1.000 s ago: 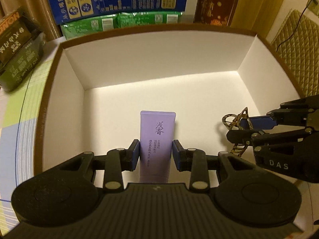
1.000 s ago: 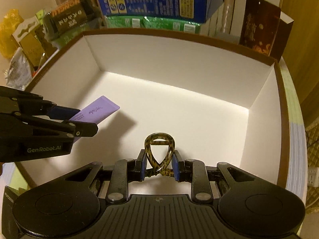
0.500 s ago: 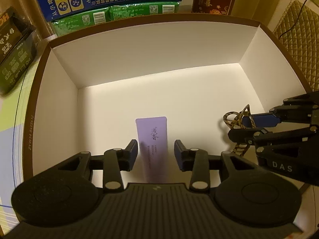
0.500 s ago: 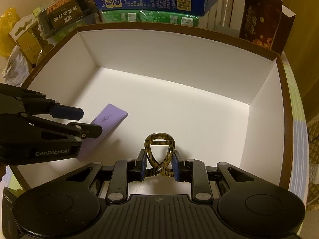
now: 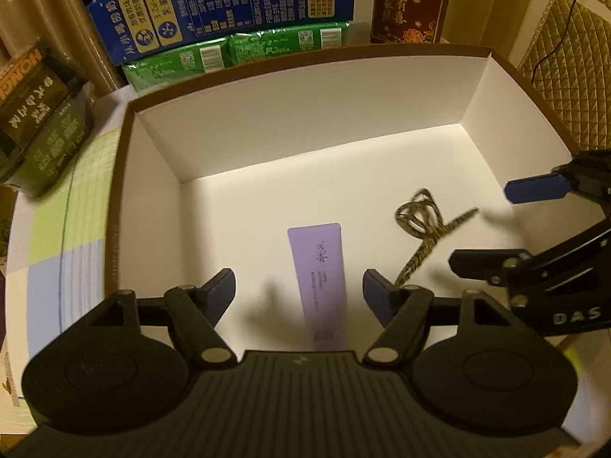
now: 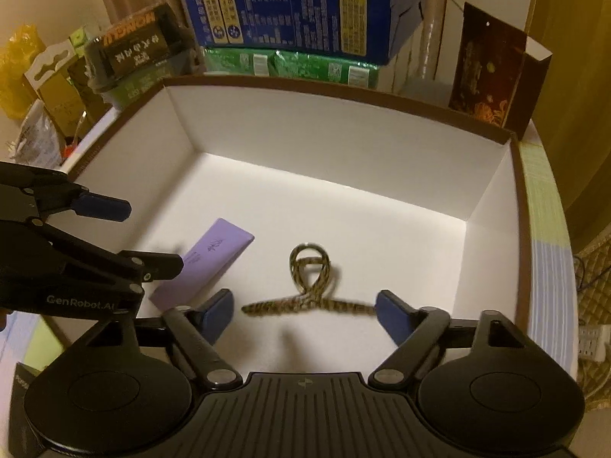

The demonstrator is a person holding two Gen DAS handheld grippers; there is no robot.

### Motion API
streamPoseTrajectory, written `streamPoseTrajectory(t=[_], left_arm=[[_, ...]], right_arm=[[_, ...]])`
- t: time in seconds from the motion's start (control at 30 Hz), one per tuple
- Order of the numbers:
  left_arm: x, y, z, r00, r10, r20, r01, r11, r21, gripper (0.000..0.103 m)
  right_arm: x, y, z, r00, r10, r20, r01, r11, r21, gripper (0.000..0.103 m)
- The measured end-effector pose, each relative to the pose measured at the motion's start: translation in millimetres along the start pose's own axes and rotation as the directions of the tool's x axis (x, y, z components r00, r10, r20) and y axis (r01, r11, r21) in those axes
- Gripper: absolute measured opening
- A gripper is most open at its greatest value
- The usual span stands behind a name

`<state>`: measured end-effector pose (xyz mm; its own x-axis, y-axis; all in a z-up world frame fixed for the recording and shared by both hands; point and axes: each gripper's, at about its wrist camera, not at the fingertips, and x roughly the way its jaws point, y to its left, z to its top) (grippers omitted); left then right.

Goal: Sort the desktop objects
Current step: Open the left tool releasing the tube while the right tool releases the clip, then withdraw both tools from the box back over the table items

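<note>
Inside box [image 6: 492, 175]: one tube [image 5: 319, 274], one clip [image 6: 309, 286]

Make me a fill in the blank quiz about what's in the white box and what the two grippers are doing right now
1. The purple tube lies flat inside the white ____.
2. Both the left gripper and the right gripper have their jaws ____.
3. The leopard-print hair clip lies to the ____ of the tube in the right wrist view.
4. Behind the box, a blue carton sits on ____ packs.

Missing words: box; open; right; green
</note>
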<state>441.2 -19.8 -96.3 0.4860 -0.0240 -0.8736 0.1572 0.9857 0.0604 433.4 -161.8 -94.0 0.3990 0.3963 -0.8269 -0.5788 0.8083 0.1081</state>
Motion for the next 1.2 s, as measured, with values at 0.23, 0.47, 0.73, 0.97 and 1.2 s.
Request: streamPoseTrajectory(t=[0.23,0.47,0.73,0.97,1.2], left_arm=[[-23,2,-5,1.0,0.017,0.026,-0.016,1.0,-0.008,0.078],[-50,0,-12,0.998,0.022,0.067,-0.023,1.0,0.009,0.086],[-79,3,-25,0.994,0.016,0.106,-0.017,1.0,0.014,0.089],[-104,7,-40,0.991,0.013,0.135,-0.017,0.999,0.028,0.09],[-130,13,-61,0.987,0.018,0.159,-0.023,0.999,0.032,0.09]], right_arm=[[-30,7,-7,0.998,-0.036,0.055,0.035,0.999,0.011,0.101],[-55,14,-15,0.994,-0.061,0.09,0.055,0.996,0.065,0.101],[-76,31,-27,0.989,-0.089,0.115,0.078,0.992,0.101,0.101],[-98,49,-40,0.982,-0.116,0.145,0.094,0.983,0.155,0.101],[-118,71,-60,0.977,-0.134,0.165,0.102,0.977,0.187,0.101]])
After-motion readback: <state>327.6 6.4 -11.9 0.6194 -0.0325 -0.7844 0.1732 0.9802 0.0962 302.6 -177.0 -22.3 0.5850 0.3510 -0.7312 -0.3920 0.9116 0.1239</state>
